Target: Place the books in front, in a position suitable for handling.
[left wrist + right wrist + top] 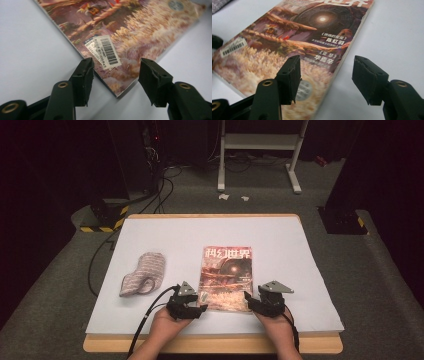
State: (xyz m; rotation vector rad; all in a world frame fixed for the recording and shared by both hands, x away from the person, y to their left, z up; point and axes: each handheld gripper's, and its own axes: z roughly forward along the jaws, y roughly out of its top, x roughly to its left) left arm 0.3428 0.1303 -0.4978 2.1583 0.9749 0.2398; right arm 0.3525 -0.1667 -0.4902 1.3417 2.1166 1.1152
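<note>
Magazine (pixel 226 277): lies flat, cover up, near the middle of the tabletop (pixel 310 270), its long axis running from the near edge toward the far edge.
Left claw (pixel 201 309): sits at the magazine's near left corner; its jaws stand partly open, straddling that corner without pressing on it, holding nothing.
Right claw (pixel 248 301): sits at the near right corner; jaws apart, one over the cover, one over bare tabletop past the right edge, gripping nothing.
Nearer hand: both about equally close, one per near corner.
Cloth (pixel 142 273): crumpled, left of the magazine, apart from it.
Likely next move: closing on the near corners.
</note>
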